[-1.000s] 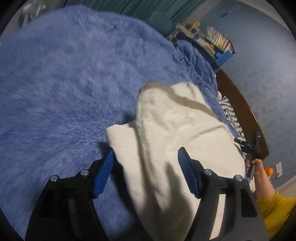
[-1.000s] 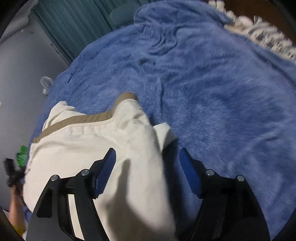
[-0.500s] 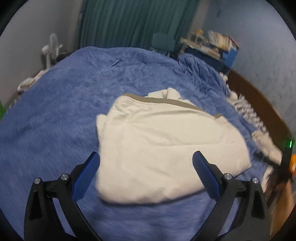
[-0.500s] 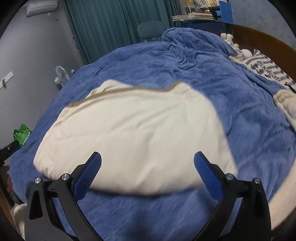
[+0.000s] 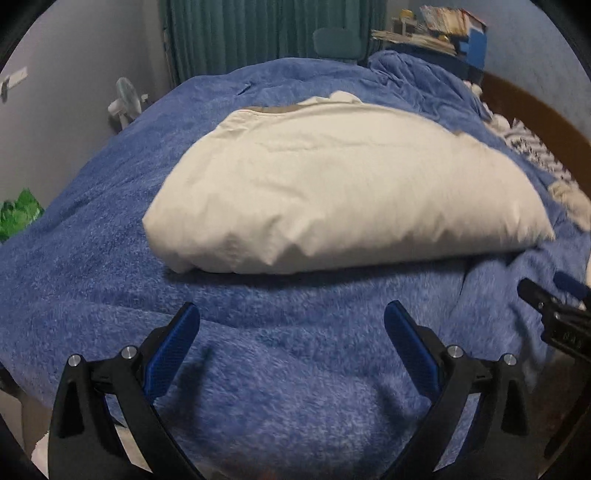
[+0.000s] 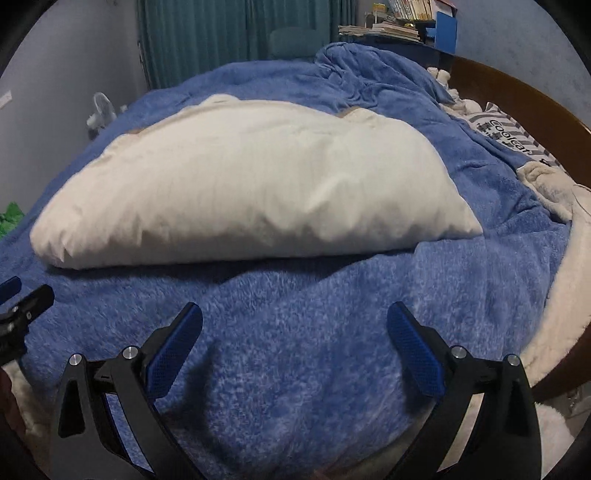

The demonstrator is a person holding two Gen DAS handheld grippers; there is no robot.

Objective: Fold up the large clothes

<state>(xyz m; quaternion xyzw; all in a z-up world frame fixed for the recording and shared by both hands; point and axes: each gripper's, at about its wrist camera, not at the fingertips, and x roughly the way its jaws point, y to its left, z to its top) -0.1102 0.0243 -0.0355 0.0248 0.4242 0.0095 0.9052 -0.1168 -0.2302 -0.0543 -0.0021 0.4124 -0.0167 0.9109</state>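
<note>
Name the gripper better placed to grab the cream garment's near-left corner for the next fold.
Left, probably. The left gripper is open, and the cream garment's near-left corner lies closer to its fingers; from the right gripper, also open, that corner sits far left.

1. A bedroom in a home: a wide bed under a fuzzy blue blanket (image 5: 295, 369) fills the near and middle ground.
2. A curved wooden bed frame (image 6: 517, 85) runs along the right.
3. Teal curtains (image 6: 221, 33) hang at the far wall.
4. Far right, a cluttered shelf of books (image 6: 406, 14); far left, a small white fan (image 5: 125, 99).
</note>
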